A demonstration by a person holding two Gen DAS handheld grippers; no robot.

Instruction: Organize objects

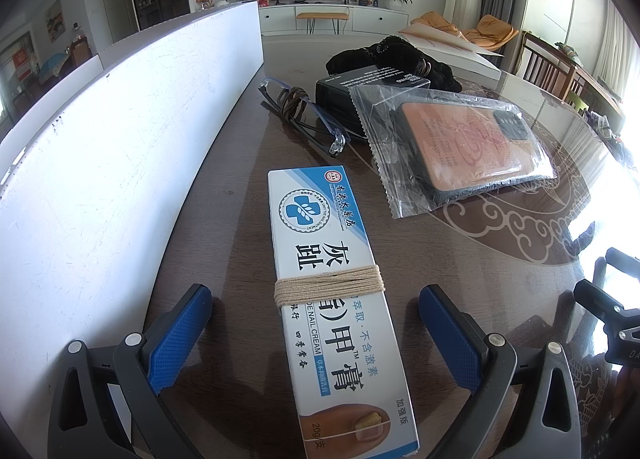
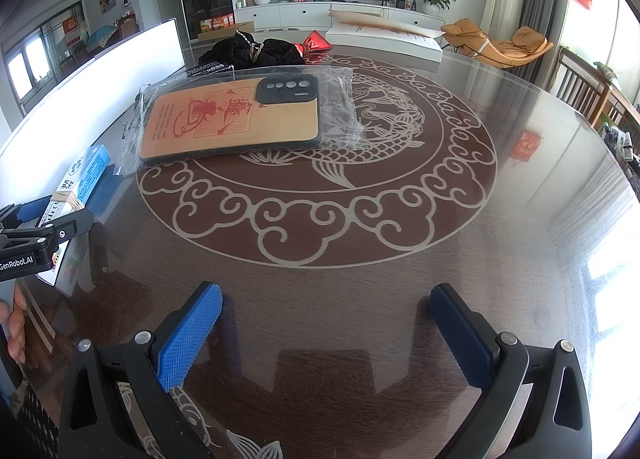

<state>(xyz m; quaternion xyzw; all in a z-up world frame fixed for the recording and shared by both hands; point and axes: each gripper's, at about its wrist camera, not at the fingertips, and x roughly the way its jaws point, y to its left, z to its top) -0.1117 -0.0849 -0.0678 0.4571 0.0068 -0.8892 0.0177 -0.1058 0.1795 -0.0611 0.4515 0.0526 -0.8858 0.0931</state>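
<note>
A white and blue nail cream box (image 1: pixel 336 299) wound with beige string lies flat on the dark glass table, between the open fingers of my left gripper (image 1: pixel 316 335), neither pad touching it. The box also shows at the left edge of the right wrist view (image 2: pixel 82 175). Beyond it lie folded glasses (image 1: pixel 304 115), a black box (image 1: pixel 352 91), and an orange phone case in a clear bag (image 1: pixel 468 143), also seen in the right wrist view (image 2: pixel 236 119). My right gripper (image 2: pixel 326 335) is open and empty above bare table.
A long white panel (image 1: pixel 120 147) runs along the table's left side. A black fabric bundle (image 2: pixel 256 49) and a flat white box (image 2: pixel 384 39) sit at the far end. The patterned table centre (image 2: pixel 320 199) holds a dragon motif. Chairs stand at the right.
</note>
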